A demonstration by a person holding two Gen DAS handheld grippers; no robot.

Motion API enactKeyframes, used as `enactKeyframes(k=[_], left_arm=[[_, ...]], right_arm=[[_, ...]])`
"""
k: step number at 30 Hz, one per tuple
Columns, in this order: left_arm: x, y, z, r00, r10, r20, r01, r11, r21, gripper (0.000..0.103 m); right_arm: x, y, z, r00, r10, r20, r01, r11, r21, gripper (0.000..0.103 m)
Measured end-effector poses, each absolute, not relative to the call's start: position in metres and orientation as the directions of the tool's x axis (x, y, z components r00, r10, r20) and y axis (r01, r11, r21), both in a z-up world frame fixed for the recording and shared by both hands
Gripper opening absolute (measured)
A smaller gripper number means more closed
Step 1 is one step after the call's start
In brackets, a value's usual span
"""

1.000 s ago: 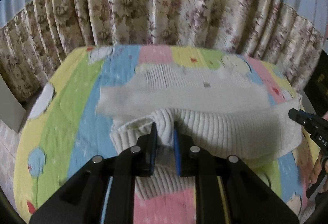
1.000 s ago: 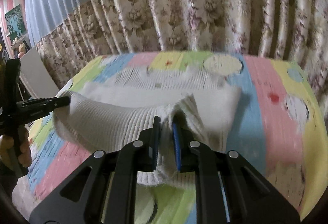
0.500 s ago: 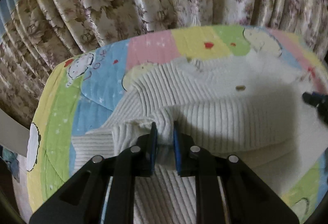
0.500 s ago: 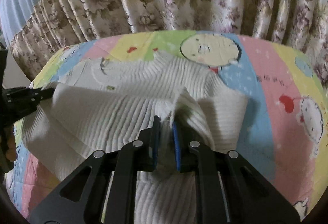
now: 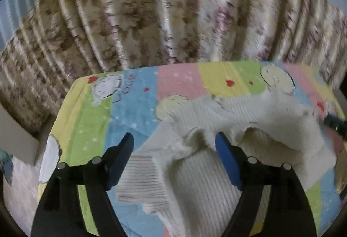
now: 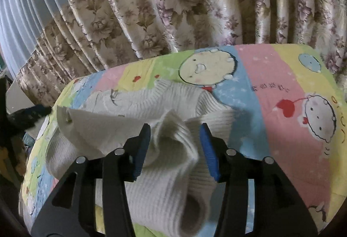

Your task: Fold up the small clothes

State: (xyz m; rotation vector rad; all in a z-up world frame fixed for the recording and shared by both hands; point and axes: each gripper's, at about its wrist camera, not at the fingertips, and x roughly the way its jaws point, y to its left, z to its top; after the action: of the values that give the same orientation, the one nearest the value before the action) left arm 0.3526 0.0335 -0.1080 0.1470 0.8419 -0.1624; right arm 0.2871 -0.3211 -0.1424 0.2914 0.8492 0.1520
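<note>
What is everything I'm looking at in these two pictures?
Knit sweater: one, cream white ribbed, lying partly folded on the cover, between both grippers' fingers.
Quilted cover: one, pastel stripes of pink, blue, yellow and green with cartoon faces, under the sweater.
Curtain: one, beige with floral print below a pale blue band, behind the cover.
Left gripper: one, black with blue pads, open, sweater edge between its fingers.
Right gripper: one, black with blue pads, open, over a bunched part of the sweater.

Sweater (image 5: 208,180) on bed (image 5: 134,111), curtain (image 5: 151,20) behind
</note>
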Motion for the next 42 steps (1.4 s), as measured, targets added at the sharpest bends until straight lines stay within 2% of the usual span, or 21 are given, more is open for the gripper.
enactKeyframes(k=[7, 8, 9, 10, 11, 12, 13, 18, 22, 27, 31, 32, 33, 34, 38, 39, 40, 42], left_arm=[[0.337, 0.051, -0.141, 0.563, -0.067, -0.824, 0.176, 0.984, 0.040, 0.078], [0.336, 0.049, -0.148, 0.548, -0.063, -0.834, 0.175, 0.984, 0.041, 0.078], [0.336, 0.046, -0.157, 0.530, -0.052, -0.847, 0.175, 0.983, 0.049, 0.075], [0.337, 0.043, -0.162, 0.525, -0.046, -0.850, 0.176, 0.983, 0.056, 0.057], [0.339, 0.040, -0.166, 0.521, -0.040, -0.853, 0.178, 0.982, 0.062, 0.046], [0.342, 0.037, -0.172, 0.505, -0.034, -0.863, 0.181, 0.981, 0.067, 0.027], [0.345, 0.035, -0.176, 0.494, -0.035, -0.869, 0.181, 0.982, 0.063, 0.019], [0.351, 0.029, -0.169, 0.506, -0.040, -0.862, 0.177, 0.983, 0.058, 0.015], [0.351, 0.028, -0.174, 0.496, -0.034, -0.868, 0.186, 0.980, 0.068, 0.015], [0.351, 0.031, -0.181, 0.489, -0.027, -0.872, 0.190, 0.979, 0.077, 0.017], [0.352, 0.031, -0.181, 0.489, -0.022, -0.872, 0.191, 0.978, 0.082, 0.018], [0.352, 0.031, -0.181, 0.491, -0.020, -0.871, 0.190, 0.978, 0.084, 0.019], [0.351, 0.031, -0.180, 0.496, -0.013, -0.868, 0.188, 0.978, 0.092, 0.024], [0.349, 0.031, -0.178, 0.502, -0.003, -0.865, 0.183, 0.978, 0.103, 0.034], [0.340, 0.033, -0.166, 0.539, 0.043, -0.841, 0.156, 0.976, 0.150, 0.064], [0.336, 0.032, -0.162, 0.548, 0.051, -0.835, 0.146, 0.977, 0.156, 0.077], [0.332, 0.031, -0.158, 0.559, 0.057, -0.827, 0.140, 0.977, 0.162, 0.081], [0.323, 0.025, -0.154, 0.572, 0.061, -0.818, 0.146, 0.974, 0.175, 0.081]], right_arm=[[0.282, -0.311, -0.173, 0.570, 0.248, -0.783, -0.028, 0.958, 0.284, 0.048], [0.284, -0.310, -0.177, 0.563, 0.236, -0.792, -0.023, 0.962, 0.271, 0.038], [0.284, -0.310, -0.179, 0.563, 0.230, -0.793, -0.020, 0.964, 0.265, 0.030], [0.285, -0.311, -0.179, 0.572, 0.231, -0.787, -0.013, 0.962, 0.273, 0.021], [0.285, -0.312, -0.179, 0.579, 0.238, -0.780, -0.007, 0.958, 0.286, 0.012], [0.285, -0.314, -0.178, 0.589, 0.236, -0.773, 0.001, 0.956, 0.292, 0.012], [0.284, -0.316, -0.175, 0.601, 0.233, -0.764, 0.009, 0.954, 0.299, 0.011], [0.272, -0.327, -0.162, 0.634, 0.246, -0.733, 0.050, 0.933, 0.357, 0.010], [0.260, -0.340, -0.176, 0.610, 0.235, -0.757, 0.119, 0.917, 0.380, 0.010], [0.260, -0.347, -0.192, 0.614, 0.265, -0.744, 0.122, 0.899, 0.421, 0.011], [0.264, -0.347, -0.184, 0.632, 0.269, -0.727, 0.075, 0.912, 0.403, 0.023], [0.263, -0.348, -0.180, 0.639, 0.264, -0.723, 0.069, 0.916, 0.395, 0.034], [0.262, -0.350, -0.176, 0.653, 0.248, -0.715, 0.072, 0.920, 0.385, 0.040], [0.260, -0.352, -0.171, 0.666, 0.228, -0.711, 0.080, 0.925, 0.371, 0.048], [0.250, -0.344, -0.151, 0.699, 0.084, -0.710, 0.097, 0.973, 0.211, 0.055], [0.247, -0.337, -0.149, 0.698, 0.069, -0.713, 0.079, 0.982, 0.173, 0.056], [0.244, -0.325, -0.147, 0.692, 0.063, -0.719, 0.045, 0.991, 0.129, 0.057], [0.238, -0.305, -0.148, 0.679, 0.083, -0.730, -0.021, 0.995, 0.094, 0.059]])
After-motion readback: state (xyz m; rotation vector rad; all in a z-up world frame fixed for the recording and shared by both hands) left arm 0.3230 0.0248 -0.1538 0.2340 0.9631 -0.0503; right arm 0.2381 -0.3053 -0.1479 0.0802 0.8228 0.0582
